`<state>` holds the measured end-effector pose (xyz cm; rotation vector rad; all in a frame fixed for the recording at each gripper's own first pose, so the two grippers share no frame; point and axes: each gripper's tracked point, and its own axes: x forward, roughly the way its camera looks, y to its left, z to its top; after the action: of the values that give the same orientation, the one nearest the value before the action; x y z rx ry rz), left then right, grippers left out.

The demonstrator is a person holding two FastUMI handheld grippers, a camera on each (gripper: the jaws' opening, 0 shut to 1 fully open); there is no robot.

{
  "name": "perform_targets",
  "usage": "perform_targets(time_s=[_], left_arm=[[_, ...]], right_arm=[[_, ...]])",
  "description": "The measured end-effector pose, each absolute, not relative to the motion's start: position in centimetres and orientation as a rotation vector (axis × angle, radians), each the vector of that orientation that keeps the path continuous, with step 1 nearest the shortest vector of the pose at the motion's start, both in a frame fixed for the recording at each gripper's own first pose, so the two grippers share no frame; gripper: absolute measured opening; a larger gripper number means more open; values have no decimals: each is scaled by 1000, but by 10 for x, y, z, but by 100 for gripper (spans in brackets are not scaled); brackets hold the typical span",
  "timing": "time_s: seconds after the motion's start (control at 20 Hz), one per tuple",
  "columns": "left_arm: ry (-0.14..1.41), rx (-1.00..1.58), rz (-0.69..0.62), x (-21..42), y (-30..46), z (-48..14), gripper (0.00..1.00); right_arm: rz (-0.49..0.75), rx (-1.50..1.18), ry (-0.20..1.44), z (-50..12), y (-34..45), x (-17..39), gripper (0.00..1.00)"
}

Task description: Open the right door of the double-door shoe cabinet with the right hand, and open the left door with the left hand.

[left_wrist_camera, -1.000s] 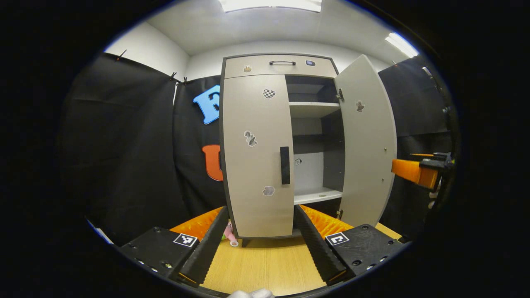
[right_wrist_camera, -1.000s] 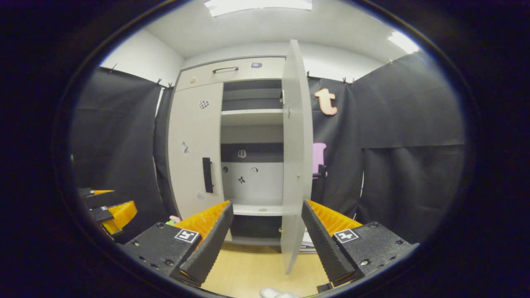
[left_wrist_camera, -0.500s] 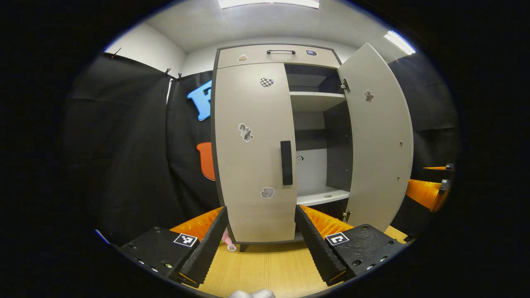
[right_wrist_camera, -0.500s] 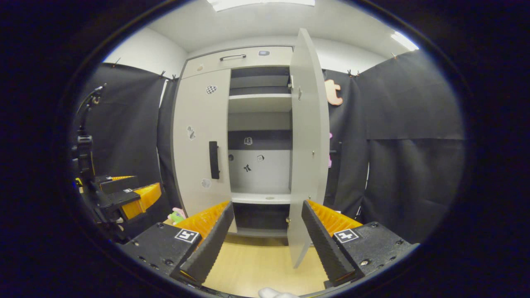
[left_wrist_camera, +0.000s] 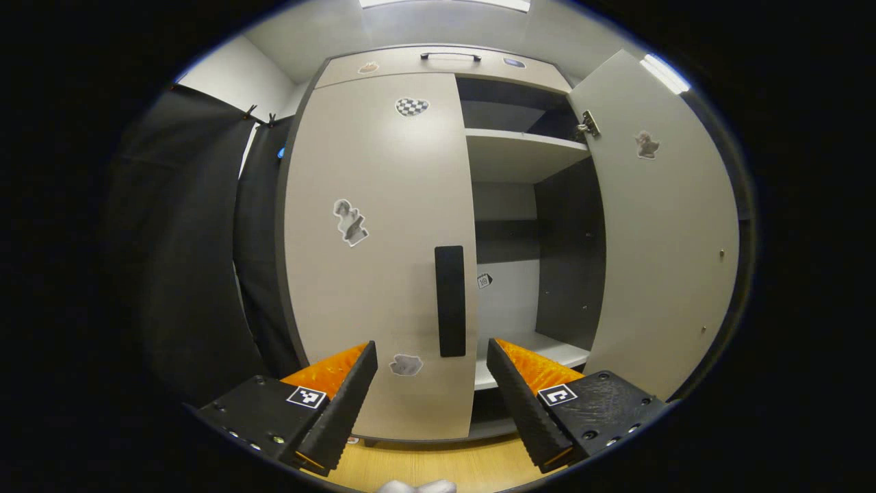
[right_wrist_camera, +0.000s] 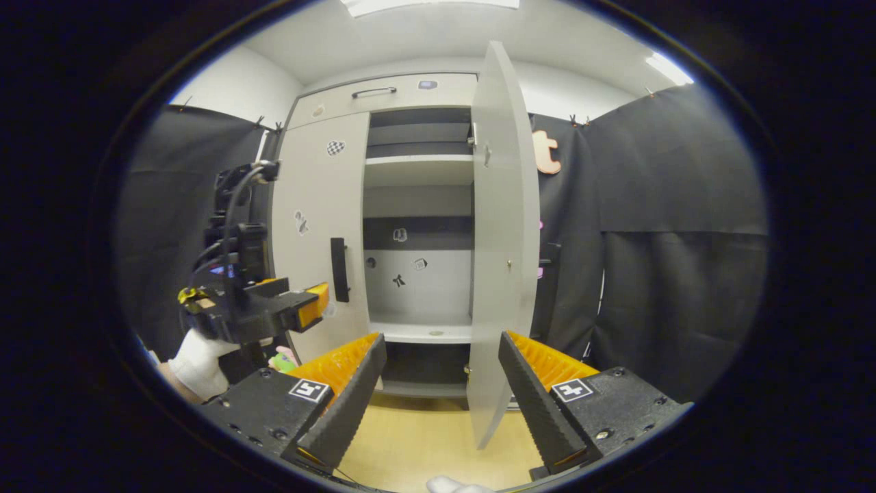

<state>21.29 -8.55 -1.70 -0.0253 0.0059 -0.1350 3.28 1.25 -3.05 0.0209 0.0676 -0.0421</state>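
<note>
The shoe cabinet [left_wrist_camera: 438, 61] stands on the wooden floor [right_wrist_camera: 410, 445], pale grey with dark inner walls. Its right door [right_wrist_camera: 499, 233] hangs wide open; its left door [left_wrist_camera: 376, 246], stickered, is closed, with a black handle [left_wrist_camera: 449, 301]. The left claw [left_wrist_camera: 431, 383] is spread just before that handle. The right claw [right_wrist_camera: 441, 383] is spread, empty.

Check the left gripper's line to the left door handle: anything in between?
Nothing visible. The left gripper is open and lined up on the black handle of the closed left door; the open right door hangs off to the side.
</note>
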Motion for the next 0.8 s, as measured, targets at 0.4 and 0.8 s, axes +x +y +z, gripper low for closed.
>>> perform_targets(time_s=[0.4, 0.8], left_arm=[[1, -30, -118, 288, -106, -16, 96], [13, -28, -114, 308, -103, -21, 52]], right_arm=[[-38, 7, 92, -37, 14, 44, 100], [-31, 2, 94, -36, 12, 48, 100]])
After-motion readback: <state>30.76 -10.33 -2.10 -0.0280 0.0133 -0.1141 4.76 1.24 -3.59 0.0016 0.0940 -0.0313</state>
